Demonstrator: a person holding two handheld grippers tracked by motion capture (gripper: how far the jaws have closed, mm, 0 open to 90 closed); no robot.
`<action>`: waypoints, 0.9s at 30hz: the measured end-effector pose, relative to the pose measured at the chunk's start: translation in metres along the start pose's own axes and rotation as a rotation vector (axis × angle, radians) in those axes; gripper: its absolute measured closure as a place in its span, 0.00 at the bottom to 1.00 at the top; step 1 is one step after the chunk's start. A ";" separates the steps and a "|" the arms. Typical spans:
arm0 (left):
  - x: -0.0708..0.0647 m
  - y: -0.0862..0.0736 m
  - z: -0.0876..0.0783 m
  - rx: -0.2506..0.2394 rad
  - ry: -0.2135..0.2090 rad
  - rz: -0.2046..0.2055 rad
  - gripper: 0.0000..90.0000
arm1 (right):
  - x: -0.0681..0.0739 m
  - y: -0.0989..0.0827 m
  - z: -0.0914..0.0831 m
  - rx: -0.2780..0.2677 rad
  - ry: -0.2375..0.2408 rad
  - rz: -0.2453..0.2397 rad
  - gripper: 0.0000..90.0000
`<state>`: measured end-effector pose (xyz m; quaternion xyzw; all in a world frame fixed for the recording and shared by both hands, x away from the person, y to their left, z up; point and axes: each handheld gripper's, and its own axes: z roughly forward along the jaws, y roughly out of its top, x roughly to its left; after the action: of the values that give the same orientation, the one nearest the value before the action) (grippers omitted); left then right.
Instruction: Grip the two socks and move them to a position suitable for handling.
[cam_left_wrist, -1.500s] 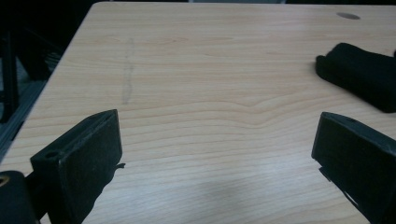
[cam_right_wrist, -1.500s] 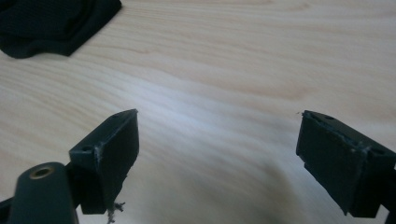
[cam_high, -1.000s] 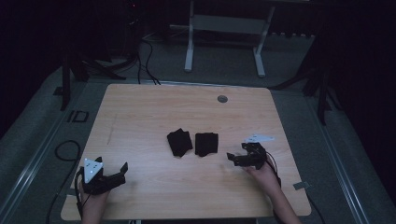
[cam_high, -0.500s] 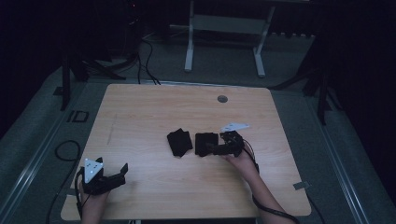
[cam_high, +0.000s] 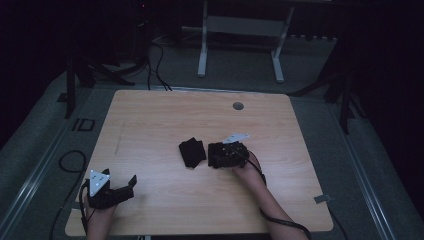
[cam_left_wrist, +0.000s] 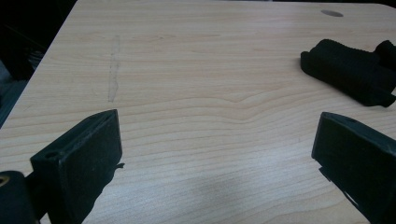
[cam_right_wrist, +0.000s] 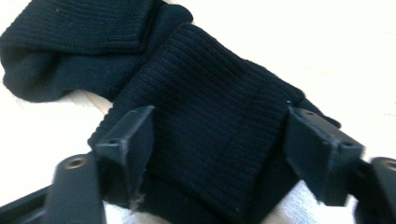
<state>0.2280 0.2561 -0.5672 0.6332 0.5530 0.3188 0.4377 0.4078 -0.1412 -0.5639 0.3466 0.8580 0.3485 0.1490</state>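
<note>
From above, two black folded socks lie side by side near the middle of the wooden table (cam_high: 150, 125). The left sock (cam_high: 192, 152) is a short, thick bundle, its long axis running near to far with a slight lean. The right sock (cam_high: 216, 155) lies just beside it, partly under my right gripper (cam_high: 225, 156), so I cannot tell its axis here. My left gripper (cam_high: 131, 184) rests at the near left corner, well apart from both.

In my left gripper view, my jaws stand wide apart with bare wood between them. The left sock (cam_left_wrist: 348, 70) lies far right, ribbed, its length slanting from far left to near right.

In my right gripper view, the right sock (cam_right_wrist: 210, 140) is ribbed black knit, folded, running from near me up and leftward toward the left sock (cam_right_wrist: 79, 42), which it touches. My jaws have just been closing and flank the sock's sides; whether the pads press yet I cannot tell.
</note>
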 end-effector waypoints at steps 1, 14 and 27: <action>0.000 0.000 0.000 0.000 -0.001 0.002 0.02 | 0.000 0.000 -0.001 -0.001 -0.004 0.000 0.39; -0.001 0.000 0.001 0.004 -0.007 0.001 0.02 | 0.007 0.001 -0.010 -0.001 -0.043 -0.004 0.85; -0.003 0.001 0.000 -0.013 -0.011 0.015 0.02 | 0.034 0.009 -0.084 -0.149 0.005 -0.017 0.86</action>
<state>0.2279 0.2532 -0.5664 0.6364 0.5434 0.3222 0.4425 0.3456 -0.1546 -0.4984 0.3265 0.8329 0.4111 0.1751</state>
